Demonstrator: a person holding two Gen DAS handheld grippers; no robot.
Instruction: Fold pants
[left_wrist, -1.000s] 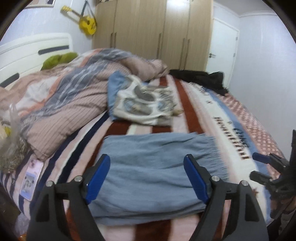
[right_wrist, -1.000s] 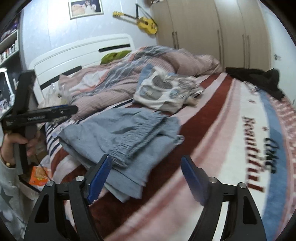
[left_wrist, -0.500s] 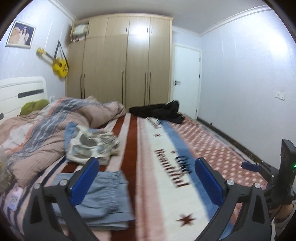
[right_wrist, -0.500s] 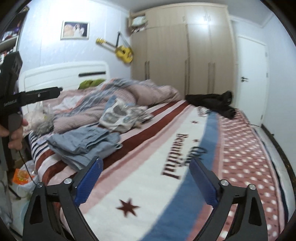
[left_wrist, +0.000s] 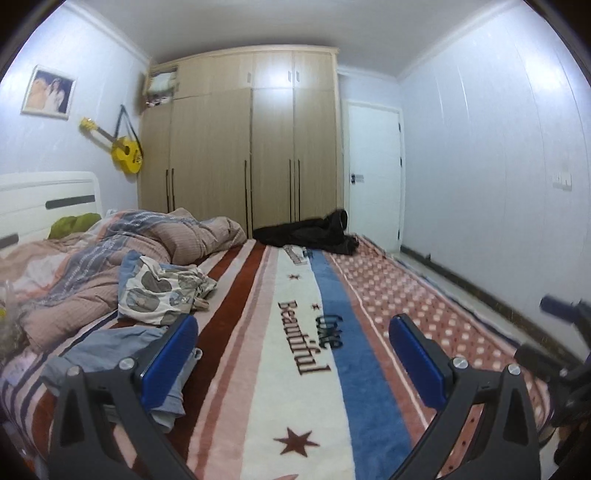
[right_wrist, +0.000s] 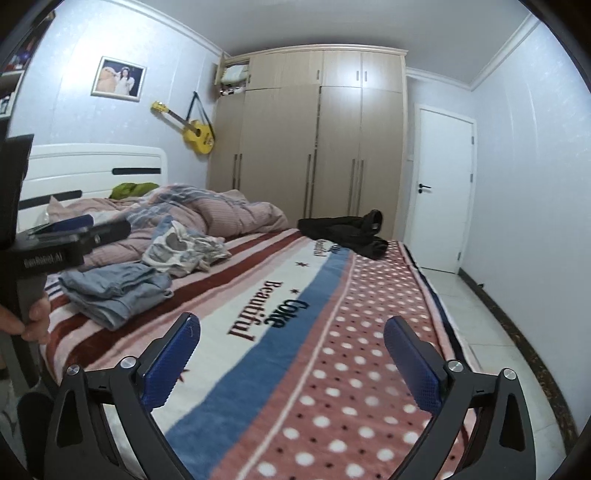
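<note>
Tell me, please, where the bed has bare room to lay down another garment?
The blanket is bare across its white, blue and dotted bands, between the folded pants and the black jacket. It is crowded toward the headboard: quilt, patterned cloth and pants sit close together.

Pants: one pair, soft grey-blue fabric. Folded into a compact, roughly rectangular bundle of several stacked layers, the layer edges showing along the near side. A gathered, ruffled band, apparently the waistband, ran across the top layer. The bundle lay flat at the near left part of the bed, on the red, white and navy stripes, and nothing gripped it. In the left wrist view the pants sat at the lower left, their right part hidden behind a blue pad; a loose corner of the lower layers showed near the bottom edge. Surface lightly wrinkled, no print visible.
</note>
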